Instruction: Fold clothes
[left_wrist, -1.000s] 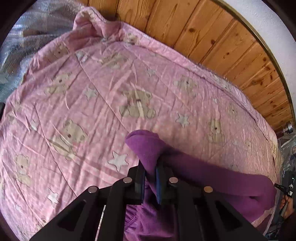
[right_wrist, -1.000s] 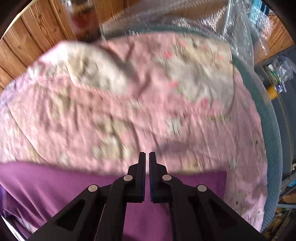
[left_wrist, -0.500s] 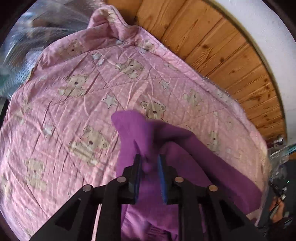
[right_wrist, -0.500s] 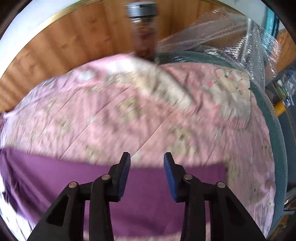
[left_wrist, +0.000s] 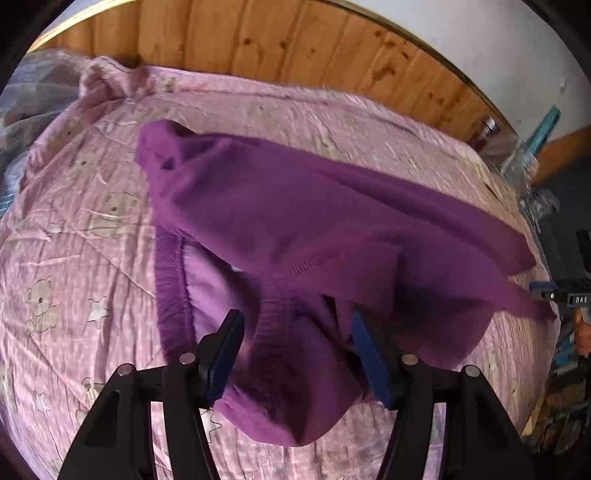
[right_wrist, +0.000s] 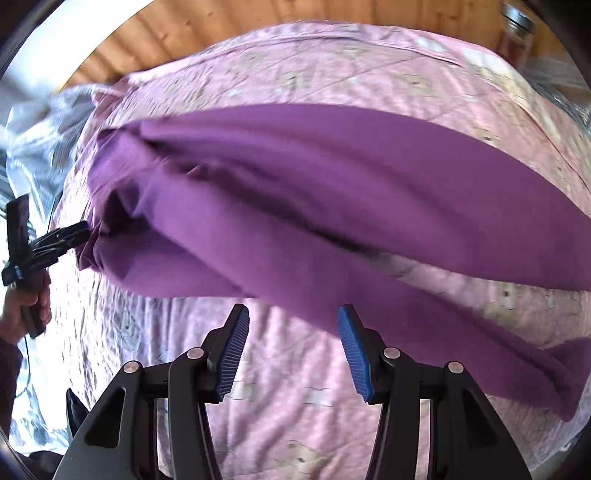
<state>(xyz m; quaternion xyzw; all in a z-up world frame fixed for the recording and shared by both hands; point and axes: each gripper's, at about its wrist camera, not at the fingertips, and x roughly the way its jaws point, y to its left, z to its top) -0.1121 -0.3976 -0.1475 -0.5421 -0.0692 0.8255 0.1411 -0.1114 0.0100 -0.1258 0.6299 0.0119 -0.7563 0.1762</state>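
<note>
In the left wrist view, the left gripper (left_wrist: 297, 339) sits at six o'clock with its black arms and blue-padded fingers (left_wrist: 225, 350) spread wide, clamping nothing. Just ahead of the pads and partly between them lies the purple fleece trousers (left_wrist: 295, 221), a soft garment with a gathered elastic waistband curving from seven o'clock up toward nine. One leg is folded over the waist end and runs from ten o'clock across to three o'clock, where its cuff reaches the edge of the bed. The garment rests on a pink quilted bedspread printed with teddy bears and white stars (left_wrist: 74, 240), which fills the frame from six o'clock outward. Beyond it, from ten to two o'clock, stands a knotty wooden plank wall (left_wrist: 295, 48).

In the right wrist view, the right gripper (right_wrist: 293, 350) is at six o'clock, its ribbed blue pads (right_wrist: 232, 354) likewise well apart and empty, hovering over bare bedspread (right_wrist: 295, 417). The trousers (right_wrist: 332, 192) lie just beyond, stretching from nine o'clock down to four o'clock. At nine o'clock a hand (right_wrist: 26, 306) holds the other gripper by its handle, its tip beside the garment's end.
</note>
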